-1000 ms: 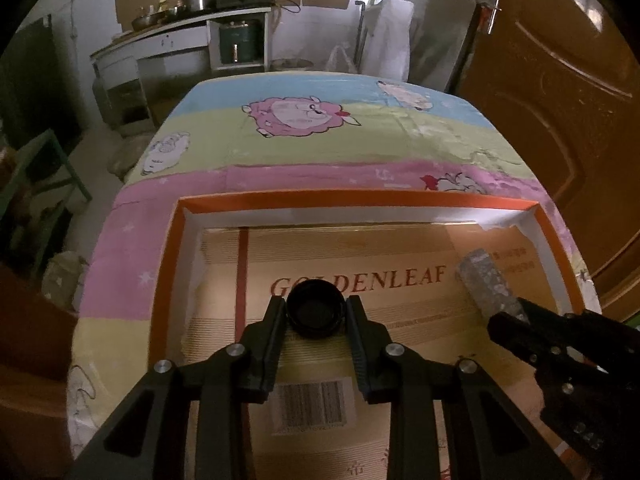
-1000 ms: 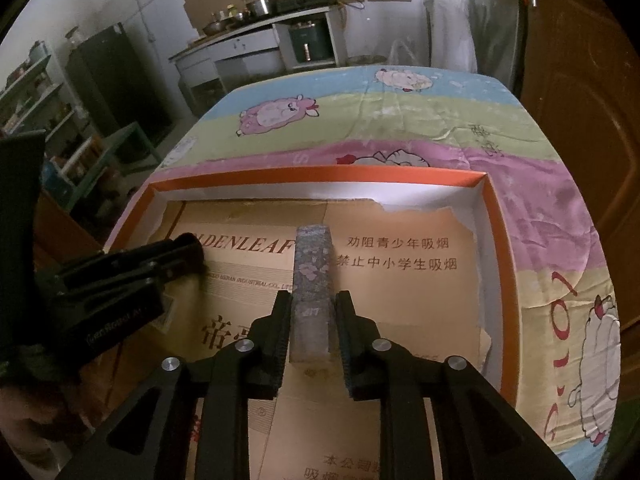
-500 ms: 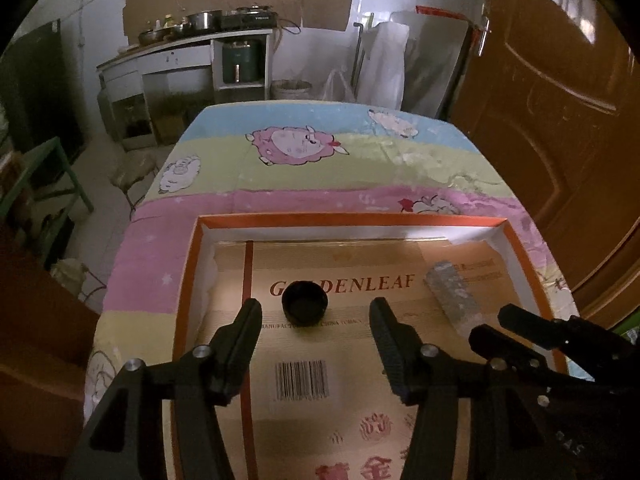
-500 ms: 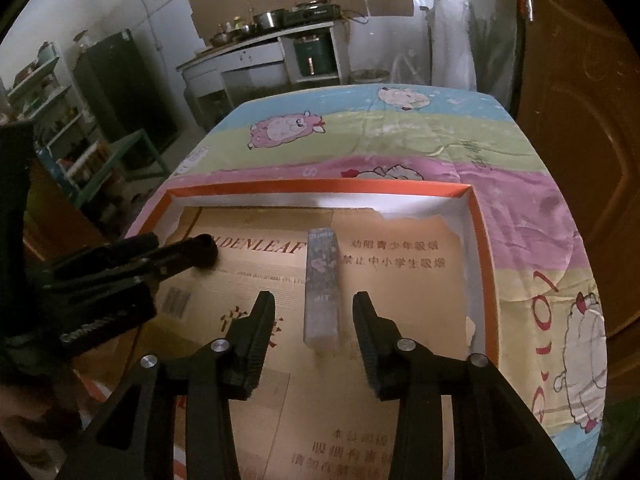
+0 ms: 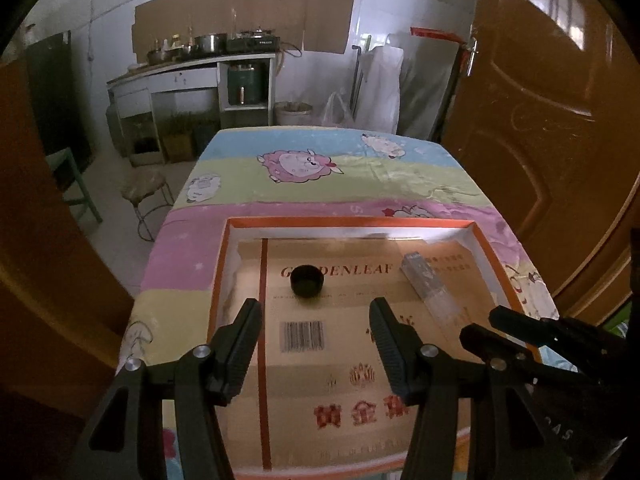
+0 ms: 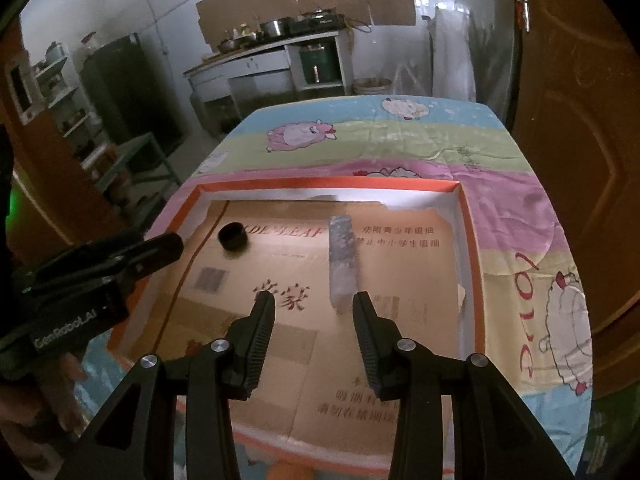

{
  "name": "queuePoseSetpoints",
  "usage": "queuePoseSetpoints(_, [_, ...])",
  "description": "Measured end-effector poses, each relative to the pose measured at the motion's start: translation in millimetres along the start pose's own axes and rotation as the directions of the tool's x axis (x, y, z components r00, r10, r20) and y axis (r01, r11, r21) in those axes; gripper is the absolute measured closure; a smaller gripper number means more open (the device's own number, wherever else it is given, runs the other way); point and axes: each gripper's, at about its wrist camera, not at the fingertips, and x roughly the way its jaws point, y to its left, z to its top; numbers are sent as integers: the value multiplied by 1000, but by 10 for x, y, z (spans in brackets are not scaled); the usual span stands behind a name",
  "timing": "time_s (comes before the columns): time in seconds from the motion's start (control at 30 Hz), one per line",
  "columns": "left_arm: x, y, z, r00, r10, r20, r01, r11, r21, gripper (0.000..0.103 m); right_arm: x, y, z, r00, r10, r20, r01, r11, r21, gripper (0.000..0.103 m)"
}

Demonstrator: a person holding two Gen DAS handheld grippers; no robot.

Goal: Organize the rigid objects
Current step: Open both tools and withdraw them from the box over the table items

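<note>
Since cap (image 5: 307, 280) and bar (image 6: 342, 258) lie in the tray (image 5: 352, 223) | our left claw (image 5: 316, 312) and right claw (image 6: 314, 308) gape empty, just released

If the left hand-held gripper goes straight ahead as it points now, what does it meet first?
Probably the black cap in the tray; it lies ahead between the open left hand-held gripper fingers, though depth is unclear.

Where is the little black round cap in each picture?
Left wrist view: the black cap sits near the middle, on the "GOLDENLEAF" print, ahead of the open left gripper.
Right wrist view: the cap sits left of middle, near the tray's left wall.
Shared landmark: the orange-rimmed tray holds it in both.
</note>
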Motion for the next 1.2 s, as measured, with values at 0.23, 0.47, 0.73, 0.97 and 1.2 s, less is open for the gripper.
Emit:
queuePoseSetpoints(0.23, [-283,62,-132,999,1,33,-1,1000,-19,47,-275,82,-146,1000,-1,18,1,1000,-6,61])
queuePoseSetpoints(0.47, [-478,76,-306,999,-2,44,3,1000,-23,47,-510,193,-350,1000,-9,30,10,1000,-25,61])
queuePoseSetpoints(0.73, [-776,32,-593,997,-16,74,16,1000,-12,47,-808,265,-662,998,-9,57,11,999,-32,61])
queuePoseSetpoints(0.97, [-1061,-29,-914,994,-18,110,18,1000,-6,47,-1040,360,-929,996,3,84,1,999,-53,61])
queuePoseSetpoints(1.2, [-1252,-133,-1246,992,-24,122,25,1000,-4,47,-1257,441,-1229,993,2,117,4,999,-54,61])
